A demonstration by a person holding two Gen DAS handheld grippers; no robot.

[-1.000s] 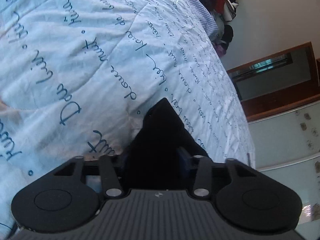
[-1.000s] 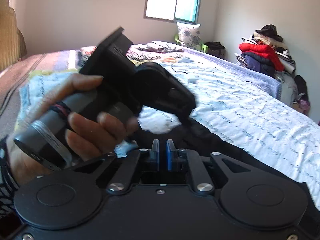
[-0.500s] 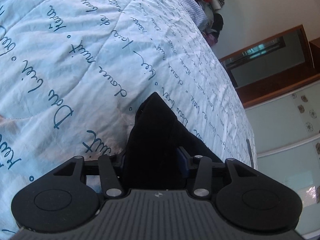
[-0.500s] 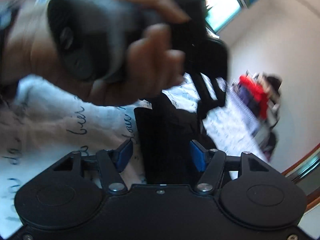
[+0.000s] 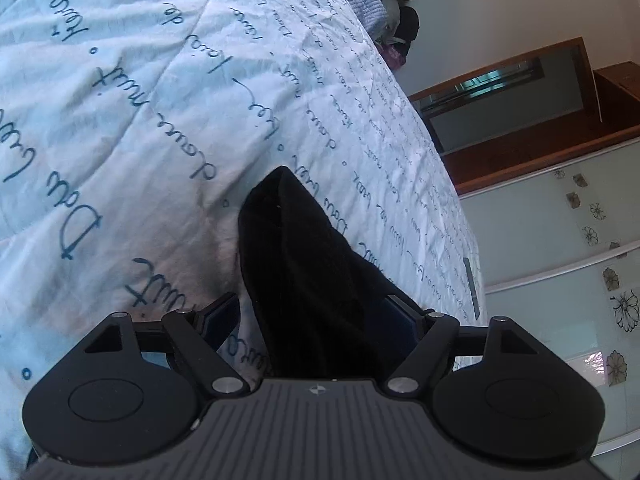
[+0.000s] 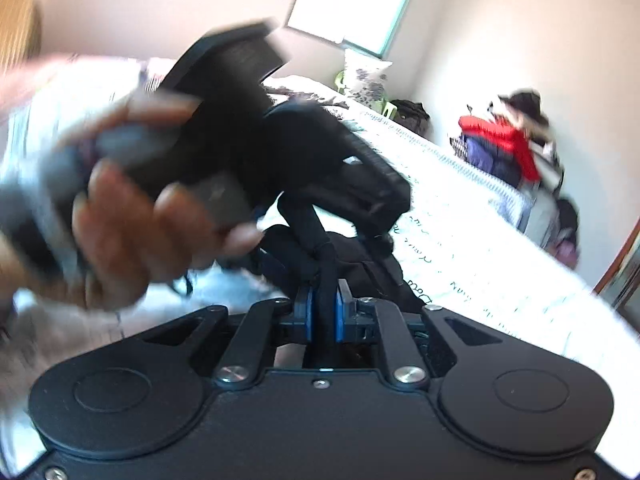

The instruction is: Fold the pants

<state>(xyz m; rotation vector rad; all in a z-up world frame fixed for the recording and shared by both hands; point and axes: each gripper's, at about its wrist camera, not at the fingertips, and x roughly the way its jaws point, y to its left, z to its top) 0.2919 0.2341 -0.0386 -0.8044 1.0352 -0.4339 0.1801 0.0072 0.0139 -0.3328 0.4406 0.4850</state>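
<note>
Black pants (image 5: 296,260) lie in a bunched fold on the pale blue bedspread (image 5: 160,100). My left gripper (image 5: 308,312) straddles that fold with its jaws opening. The fabric lies between them, and the left pad (image 5: 218,314) stands clear of it. In the right wrist view my right gripper (image 6: 324,308) is closing, and its blue pads (image 6: 306,312) pinch a narrow strip of the pants (image 6: 360,264). A hand (image 6: 132,232) holds the left gripper's handle just above and ahead, blurred by motion.
The bedspread's edge drops off at the right (image 5: 460,240), beside a wooden frame (image 5: 520,92) and a white panel with flower prints (image 5: 580,280). A pile of clothes with a red garment (image 6: 504,140) sits against the far wall. A pillow (image 6: 366,80) lies under the window (image 6: 352,8).
My left jaws have spread apart around the black fold. My right jaws stood wide half a second ago and have now closed on a strip of fabric. The hand with the left gripper shifted.
</note>
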